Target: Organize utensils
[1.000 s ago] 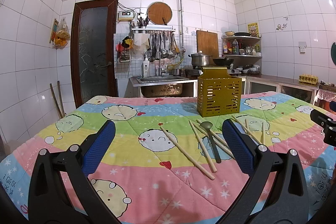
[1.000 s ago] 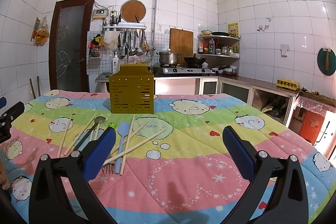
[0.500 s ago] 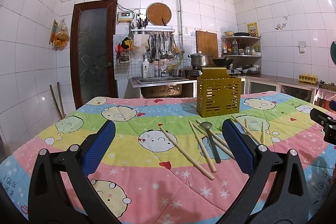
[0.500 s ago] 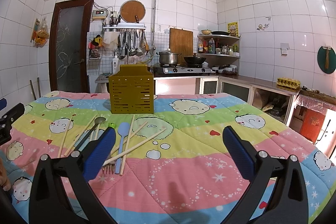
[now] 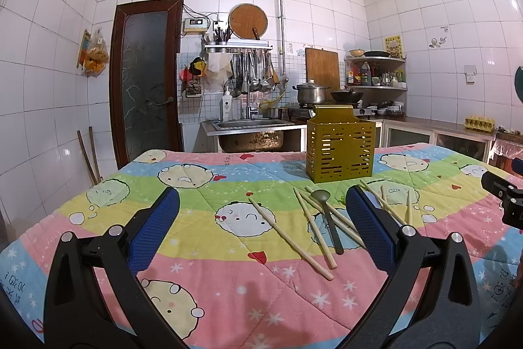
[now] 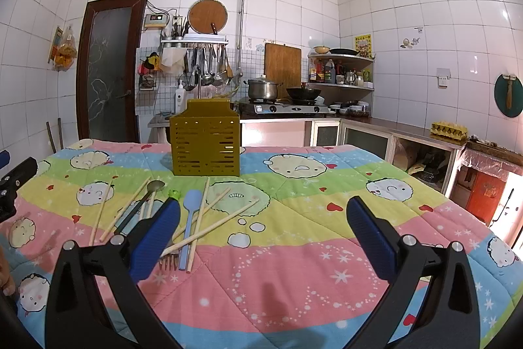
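A mustard slotted utensil holder (image 5: pixel 340 146) stands upright on the cartoon quilt, also in the right wrist view (image 6: pixel 205 142). In front of it lie several wooden chopsticks (image 5: pixel 289 236), a dark grey spoon (image 5: pixel 328 218), a light blue spoon (image 6: pixel 187 226) and a fork (image 6: pixel 168 259). My left gripper (image 5: pixel 261 231) is open and empty, hovering near the quilt's front, with the utensils between and beyond its fingers. My right gripper (image 6: pixel 261 233) is open and empty; the utensils lie by its left finger (image 6: pixel 157 237).
The quilt (image 6: pixel 294 218) covers a table. Behind it are a sink (image 5: pixel 248 133), a stove with pots (image 6: pixel 281 100), counters and a dark door (image 5: pixel 143 80). The other gripper shows at each view's edge (image 5: pixel 503 201) (image 6: pixel 13 185).
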{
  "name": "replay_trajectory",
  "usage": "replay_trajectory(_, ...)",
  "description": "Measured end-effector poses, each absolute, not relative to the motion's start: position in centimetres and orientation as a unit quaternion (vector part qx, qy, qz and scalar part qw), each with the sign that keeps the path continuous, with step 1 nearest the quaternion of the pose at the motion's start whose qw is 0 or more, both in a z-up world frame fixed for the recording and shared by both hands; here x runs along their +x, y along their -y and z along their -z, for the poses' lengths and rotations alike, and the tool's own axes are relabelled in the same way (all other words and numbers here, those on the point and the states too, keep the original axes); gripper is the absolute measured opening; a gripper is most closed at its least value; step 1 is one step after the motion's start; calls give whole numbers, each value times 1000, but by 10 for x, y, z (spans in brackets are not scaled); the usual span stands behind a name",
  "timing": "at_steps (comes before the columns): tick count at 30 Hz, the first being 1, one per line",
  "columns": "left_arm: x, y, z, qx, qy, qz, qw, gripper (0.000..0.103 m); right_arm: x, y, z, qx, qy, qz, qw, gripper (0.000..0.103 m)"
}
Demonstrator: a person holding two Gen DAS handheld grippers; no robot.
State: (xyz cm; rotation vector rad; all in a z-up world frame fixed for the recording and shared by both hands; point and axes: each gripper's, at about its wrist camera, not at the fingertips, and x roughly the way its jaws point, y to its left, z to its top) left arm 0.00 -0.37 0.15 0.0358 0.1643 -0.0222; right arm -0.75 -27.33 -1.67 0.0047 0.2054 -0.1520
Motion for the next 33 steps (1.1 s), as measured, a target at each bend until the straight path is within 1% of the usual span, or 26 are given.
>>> replay_trajectory(18, 2, 1, -1, 18, -84, 10, 996, 98, -7, 265, 15, -14, -100, 71, 992, 99)
replay_trajectory(26, 12, -3, 2, 5, -118, 32, 992, 98, -3, 270, 15, 3, -112, 44, 993, 99)
replay_trajectory(33, 15, 1, 4, 15, -134, 17, 991, 98, 5, 282, 19, 29, -136, 66, 988, 99)
